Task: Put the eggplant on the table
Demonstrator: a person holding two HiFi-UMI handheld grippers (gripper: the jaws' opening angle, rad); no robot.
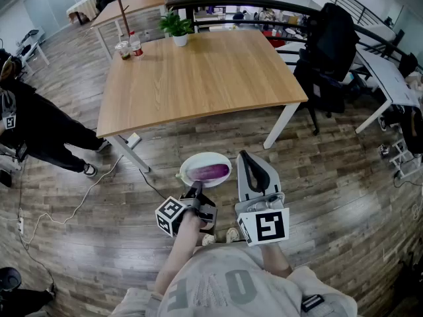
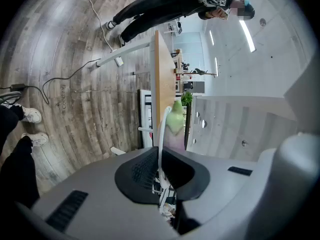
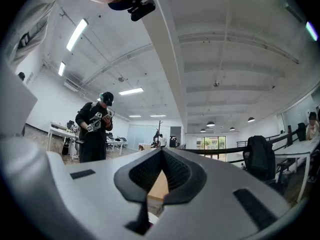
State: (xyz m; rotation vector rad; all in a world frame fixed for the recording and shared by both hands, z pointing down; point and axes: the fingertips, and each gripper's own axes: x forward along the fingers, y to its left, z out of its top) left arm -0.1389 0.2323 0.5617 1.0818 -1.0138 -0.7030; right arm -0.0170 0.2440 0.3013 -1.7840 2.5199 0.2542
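Observation:
A purple eggplant (image 1: 210,172) lies on a white plate (image 1: 198,159) held above the floor, just in front of the wooden table (image 1: 198,78). My left gripper (image 1: 195,190) is shut on the plate's near rim. In the left gripper view the plate (image 2: 162,129) shows edge-on between the jaws, with the eggplant's green cap (image 2: 175,121) beyond. My right gripper (image 1: 243,156) hovers to the right of the plate, shut and holding nothing. In the right gripper view its jaws (image 3: 161,151) meet at the tips, and a sliver of the table (image 3: 159,184) shows below.
On the table's far side stand a potted plant (image 1: 177,28) and a bottle with cups (image 1: 129,47). A person in black (image 1: 33,124) stands at the left. A chair draped with a black jacket (image 1: 327,51) is at the right, and a cable (image 1: 86,197) runs across the floor.

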